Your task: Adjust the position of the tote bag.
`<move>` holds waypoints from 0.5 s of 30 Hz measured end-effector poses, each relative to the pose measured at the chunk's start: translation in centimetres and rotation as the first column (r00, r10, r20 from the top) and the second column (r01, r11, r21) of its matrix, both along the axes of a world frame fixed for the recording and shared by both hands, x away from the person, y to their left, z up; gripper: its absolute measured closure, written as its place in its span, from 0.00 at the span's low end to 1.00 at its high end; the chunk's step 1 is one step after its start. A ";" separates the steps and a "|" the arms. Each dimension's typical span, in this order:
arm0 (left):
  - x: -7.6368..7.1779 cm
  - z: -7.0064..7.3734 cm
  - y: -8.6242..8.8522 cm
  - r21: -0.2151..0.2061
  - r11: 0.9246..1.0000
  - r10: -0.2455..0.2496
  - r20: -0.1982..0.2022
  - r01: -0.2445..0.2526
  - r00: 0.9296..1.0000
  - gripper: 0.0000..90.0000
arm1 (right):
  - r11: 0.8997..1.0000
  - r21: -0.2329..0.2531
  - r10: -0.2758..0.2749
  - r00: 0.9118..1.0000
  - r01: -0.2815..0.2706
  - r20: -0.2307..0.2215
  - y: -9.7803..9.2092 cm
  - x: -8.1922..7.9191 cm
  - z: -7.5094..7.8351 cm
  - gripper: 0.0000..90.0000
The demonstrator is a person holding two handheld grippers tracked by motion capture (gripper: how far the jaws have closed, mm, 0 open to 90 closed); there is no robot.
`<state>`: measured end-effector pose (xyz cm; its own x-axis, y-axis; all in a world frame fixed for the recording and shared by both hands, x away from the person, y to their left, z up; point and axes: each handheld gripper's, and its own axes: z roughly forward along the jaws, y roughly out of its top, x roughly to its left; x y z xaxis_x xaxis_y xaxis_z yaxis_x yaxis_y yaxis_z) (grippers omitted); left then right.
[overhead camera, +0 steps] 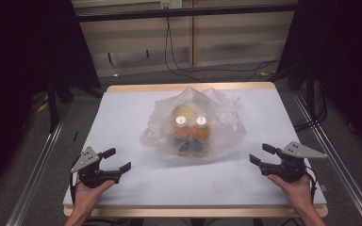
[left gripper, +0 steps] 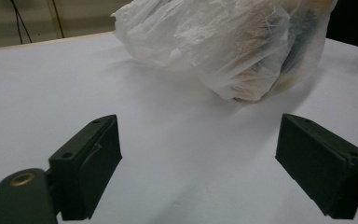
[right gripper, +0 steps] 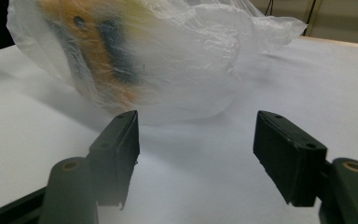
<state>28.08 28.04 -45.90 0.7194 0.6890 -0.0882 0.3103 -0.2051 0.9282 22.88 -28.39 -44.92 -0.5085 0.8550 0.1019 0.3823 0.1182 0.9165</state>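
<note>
While both hands rest near the person's edge of the surface (overhead camera: 122, 113), each tool has its jaws spread wide with nothing between them. The left tool (overhead camera: 119, 160) lies at about 8 o'clock of the surface in the high view, its jaws directed toward 2 o'clock, and the left hand (overhead camera: 90, 190) grips it from below. In the left gripper view, this tool (left gripper: 198, 163) shows only bare white surface between its two black jaws. The right tool (overhead camera: 262, 154) lies at about 4 o'clock, its jaws directed toward 10 o'clock, and the right hand (overhead camera: 294, 186) holds it from below. In the right gripper view, the same tool (right gripper: 196, 154) is also open and holds nothing; the bag begins just beyond its jaws.

Between the two tools, a little past the middle toward 12 o'clock, stands the plastic bag (overhead camera: 195, 122) (thin, half transparent, and wrinkled). It is apart from both tools. Inside the bag, two white caps (overhead camera: 181, 121) are seen side by side from above, and below them are orange and dark shapes; what exactly they are I cannot tell through the plastic. In the left gripper view the bag (left gripper: 223, 42) sits at 1 o'clock, and in the right gripper view it (right gripper: 135, 51) sits at 11 o'clock, with orange and dark patches showing through.
</note>
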 end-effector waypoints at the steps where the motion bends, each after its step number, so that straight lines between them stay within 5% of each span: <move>1: 0.0 0.0 0.0 0.000 1.000 0.000 0.000 0.000 1.000 0.16 | 1.000 0.000 0.000 1.000 0.000 0.000 0.0 0.0 0.0 0.35; 15: 0.8 0.6 -0.7 -0.008 1.000 -0.016 -0.001 0.016 1.000 0.24 | 0.998 -0.009 0.069 0.997 -0.069 -0.020 0.7 1.6 1.1 0.53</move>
